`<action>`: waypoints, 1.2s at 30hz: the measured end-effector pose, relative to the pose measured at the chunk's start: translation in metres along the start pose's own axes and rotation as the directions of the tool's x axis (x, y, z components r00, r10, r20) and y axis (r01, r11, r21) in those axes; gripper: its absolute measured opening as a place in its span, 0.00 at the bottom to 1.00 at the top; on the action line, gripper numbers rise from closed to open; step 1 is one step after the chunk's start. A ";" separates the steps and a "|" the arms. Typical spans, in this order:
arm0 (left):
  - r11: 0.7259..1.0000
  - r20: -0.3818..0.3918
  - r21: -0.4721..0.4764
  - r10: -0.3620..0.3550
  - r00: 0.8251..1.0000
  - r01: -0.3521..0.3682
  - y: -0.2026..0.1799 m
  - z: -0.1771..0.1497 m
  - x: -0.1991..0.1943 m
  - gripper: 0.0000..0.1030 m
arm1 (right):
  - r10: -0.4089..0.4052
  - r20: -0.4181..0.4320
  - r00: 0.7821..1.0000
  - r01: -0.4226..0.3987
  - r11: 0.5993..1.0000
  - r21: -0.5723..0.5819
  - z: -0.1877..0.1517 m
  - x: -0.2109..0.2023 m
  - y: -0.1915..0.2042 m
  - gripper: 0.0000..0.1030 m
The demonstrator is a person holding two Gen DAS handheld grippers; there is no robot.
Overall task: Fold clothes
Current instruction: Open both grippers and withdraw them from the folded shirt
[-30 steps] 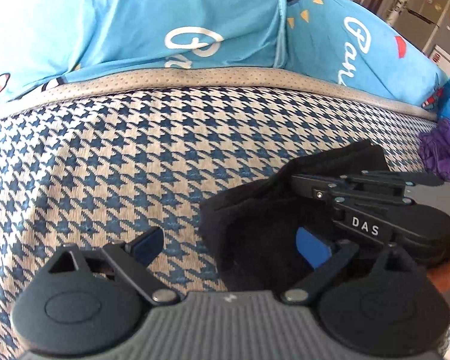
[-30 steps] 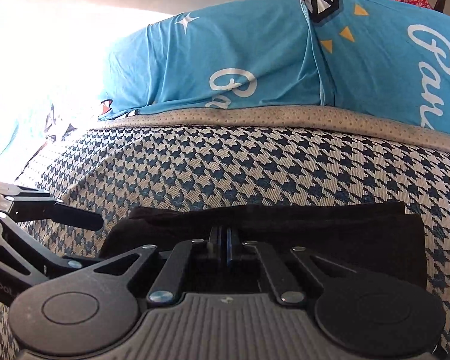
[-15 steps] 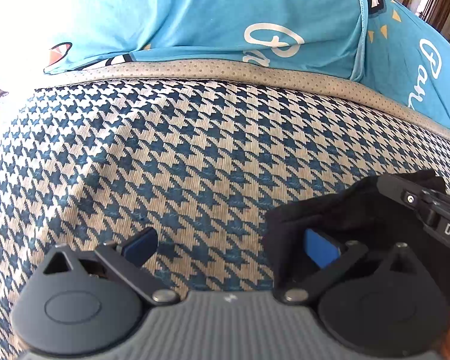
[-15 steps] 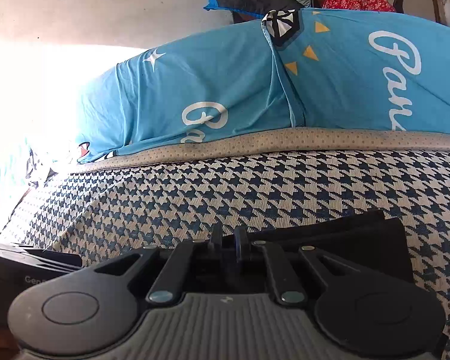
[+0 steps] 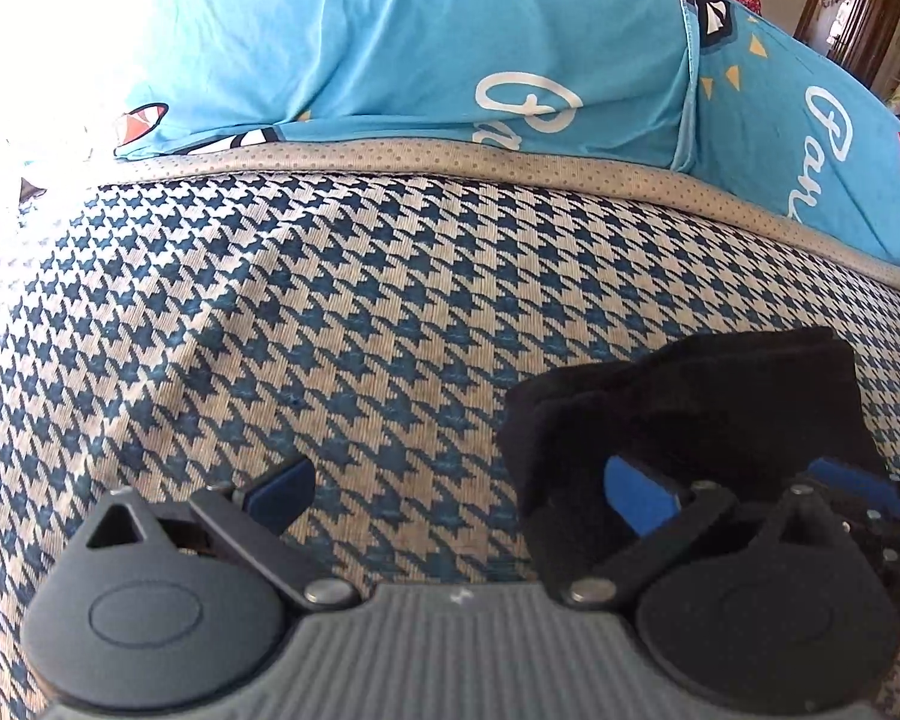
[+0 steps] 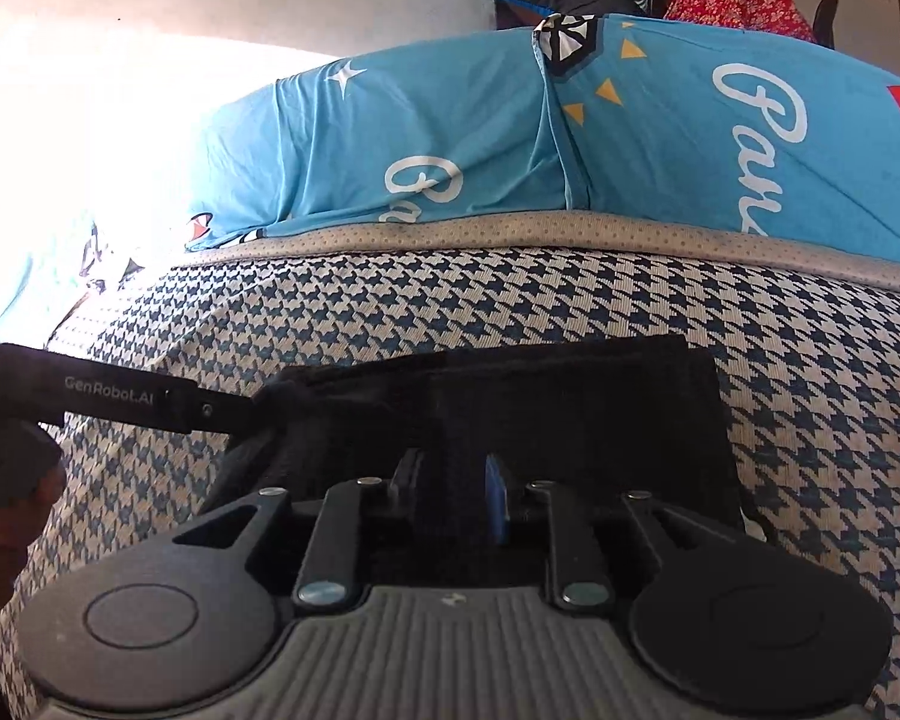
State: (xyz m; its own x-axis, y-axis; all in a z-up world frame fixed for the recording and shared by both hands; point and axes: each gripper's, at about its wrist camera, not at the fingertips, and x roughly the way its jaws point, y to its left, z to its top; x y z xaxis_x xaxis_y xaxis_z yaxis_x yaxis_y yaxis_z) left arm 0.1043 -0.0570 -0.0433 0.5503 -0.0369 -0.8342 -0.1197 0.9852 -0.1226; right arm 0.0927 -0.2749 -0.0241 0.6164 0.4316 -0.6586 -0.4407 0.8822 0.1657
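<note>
I find the folded black garment [image 6: 510, 414] lying on the houndstooth cover [image 5: 306, 324], my left gripper [image 5: 456, 492] spread wide and empty beside it, my right gripper [image 6: 450, 498] opening narrowly over its near edge; a snagged pad could undo the fold.

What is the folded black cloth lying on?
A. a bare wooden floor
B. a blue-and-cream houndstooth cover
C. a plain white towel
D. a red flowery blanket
B: the folded black cloth rests flat on the blue-and-cream houndstooth cover, whose pattern shows on both sides of it, in front of the bright blue pillows.
</note>
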 end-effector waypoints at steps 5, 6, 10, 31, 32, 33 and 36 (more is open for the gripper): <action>0.991 -0.055 -0.077 -0.114 0.992 0.110 0.009 -0.011 -0.002 1.00 | 0.014 -0.036 0.999 -0.015 0.999 -0.049 -0.014 -0.013 0.011 0.22; 0.990 -0.054 -0.077 -0.124 0.991 0.120 0.008 -0.012 -0.003 1.00 | 0.018 -0.042 0.999 -0.020 0.998 -0.057 -0.017 -0.016 0.013 0.22; 0.994 -0.046 -0.016 -0.112 0.993 0.111 -0.004 -0.015 -0.002 1.00 | 0.031 -0.065 0.997 -0.037 0.995 -0.094 -0.025 -0.027 0.021 0.22; 1.000 -0.007 0.005 0.020 1.000 -0.020 -0.010 -0.021 -0.019 1.00 | -0.100 -0.140 0.985 0.083 0.989 -0.119 -0.067 -0.078 0.046 0.26; 1.000 -0.002 0.029 0.012 1.000 -0.012 -0.015 -0.024 -0.023 1.00 | -0.088 -0.126 0.988 0.076 0.993 -0.094 -0.065 -0.079 0.046 0.27; 0.999 -0.003 0.049 0.004 1.000 -0.004 -0.019 -0.028 -0.027 1.00 | -0.076 -0.112 0.991 0.069 0.995 -0.069 -0.064 -0.080 0.046 0.27; 0.997 -0.016 0.078 -0.008 1.000 0.009 -0.024 -0.041 -0.034 1.00 | -0.067 -0.103 0.992 0.066 0.998 -0.014 -0.060 -0.074 0.047 0.29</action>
State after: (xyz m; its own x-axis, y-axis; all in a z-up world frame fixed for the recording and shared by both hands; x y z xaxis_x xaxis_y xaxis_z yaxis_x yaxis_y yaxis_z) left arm 0.0552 -0.0866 -0.0340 0.5379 -0.0471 -0.8417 -0.0498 0.9949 -0.0875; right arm -0.0121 -0.2767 -0.0115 0.5736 0.3500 -0.7406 -0.4086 0.9058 0.1117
